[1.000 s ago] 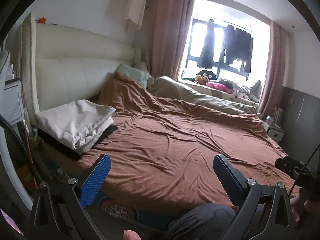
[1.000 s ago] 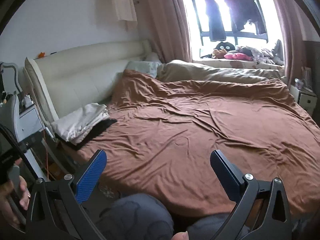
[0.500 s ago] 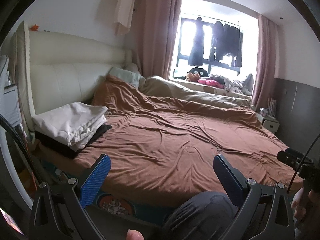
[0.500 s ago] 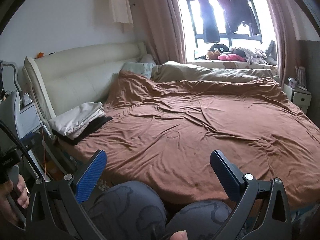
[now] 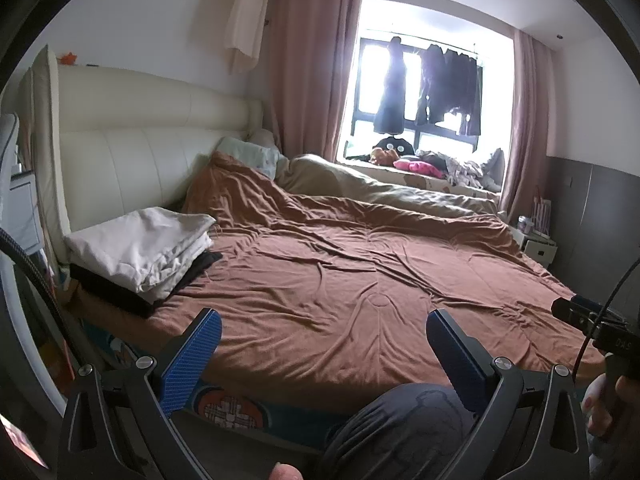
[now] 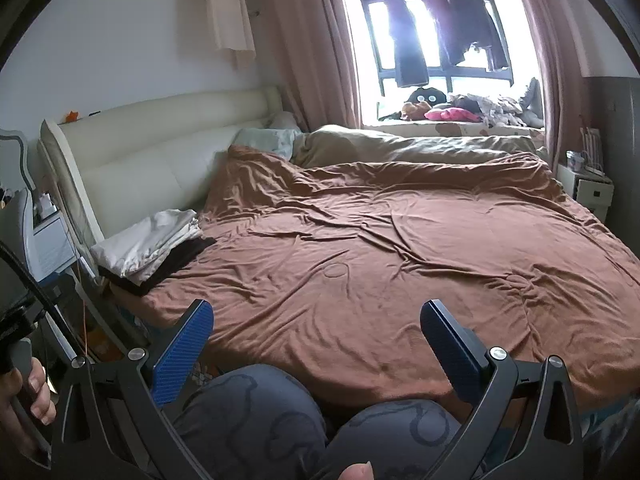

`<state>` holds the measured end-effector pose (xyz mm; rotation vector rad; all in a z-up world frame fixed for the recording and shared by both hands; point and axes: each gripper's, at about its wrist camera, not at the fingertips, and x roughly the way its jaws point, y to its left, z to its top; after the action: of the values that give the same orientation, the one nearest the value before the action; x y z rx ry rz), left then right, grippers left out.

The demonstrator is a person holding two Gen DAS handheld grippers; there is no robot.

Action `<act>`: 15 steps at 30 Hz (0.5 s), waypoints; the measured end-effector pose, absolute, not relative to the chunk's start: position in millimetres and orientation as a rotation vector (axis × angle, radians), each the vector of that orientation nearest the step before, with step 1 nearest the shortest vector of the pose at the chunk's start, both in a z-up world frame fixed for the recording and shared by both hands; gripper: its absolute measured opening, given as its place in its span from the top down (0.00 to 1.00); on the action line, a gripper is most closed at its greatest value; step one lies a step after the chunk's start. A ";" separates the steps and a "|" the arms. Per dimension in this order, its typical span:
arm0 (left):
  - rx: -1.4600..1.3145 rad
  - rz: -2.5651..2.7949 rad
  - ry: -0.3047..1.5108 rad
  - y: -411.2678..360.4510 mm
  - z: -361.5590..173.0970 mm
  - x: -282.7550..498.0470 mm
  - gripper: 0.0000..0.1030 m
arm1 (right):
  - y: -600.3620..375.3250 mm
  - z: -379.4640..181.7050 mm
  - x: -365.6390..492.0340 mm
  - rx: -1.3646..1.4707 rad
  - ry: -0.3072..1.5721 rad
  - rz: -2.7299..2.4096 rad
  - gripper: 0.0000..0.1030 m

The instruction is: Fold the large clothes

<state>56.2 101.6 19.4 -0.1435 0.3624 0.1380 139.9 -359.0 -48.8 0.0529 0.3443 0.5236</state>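
Left wrist view: folded white clothes (image 5: 140, 246) stacked atop black ones (image 5: 116, 290).

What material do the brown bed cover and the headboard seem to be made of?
The brown bed cover looks like soft matte knit or brushed fabric: it lies in many fine wrinkles without shine. The headboard looks like cream leather or imitation leather: smooth padded panels with seams and a slight sheen. Which leather, I cannot tell.
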 end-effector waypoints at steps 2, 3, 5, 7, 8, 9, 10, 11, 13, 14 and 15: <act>-0.147 0.134 0.360 101.4 19.6 55.3 0.00 | -359.0 -49.7 139.9 0.058 0.347 0.526 0.00; -0.154 0.131 0.359 101.6 19.7 54.8 0.00 | -359.3 -50.2 139.8 0.059 0.347 0.528 0.00; -0.163 0.128 0.358 102.8 19.7 54.2 0.00 | -359.1 -50.7 139.8 0.057 0.348 0.529 0.00; -0.164 0.134 0.354 103.4 20.1 53.4 0.00 | -359.3 -50.6 140.0 0.057 0.349 0.528 0.00; -0.162 0.140 0.352 103.6 20.4 53.2 0.00 | -359.5 -50.4 140.2 0.056 0.350 0.527 0.00; -0.160 0.143 0.351 103.3 20.3 52.9 0.00 | -359.4 -50.5 140.0 0.055 0.349 0.524 0.00; -0.160 0.143 0.349 103.2 20.5 52.7 0.00 | -359.7 -50.1 140.1 0.054 0.349 0.521 0.00; -0.161 0.141 0.349 103.4 20.5 52.9 0.00 | -360.2 -49.7 140.2 0.053 0.348 0.520 0.00; -0.162 0.136 0.350 102.7 20.8 52.8 0.00 | -361.2 -49.5 140.0 0.053 0.348 0.523 0.00; -0.162 0.136 0.350 102.8 21.1 52.9 0.00 | -361.6 -49.1 140.0 0.052 0.348 0.522 0.00; -0.160 0.136 0.351 102.2 21.2 53.1 0.00 | -362.0 -48.8 140.0 0.051 0.347 0.522 0.00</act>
<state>53.1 102.2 21.2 -0.1600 0.3510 0.1360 140.0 -362.0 -48.8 0.0508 0.3471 0.5217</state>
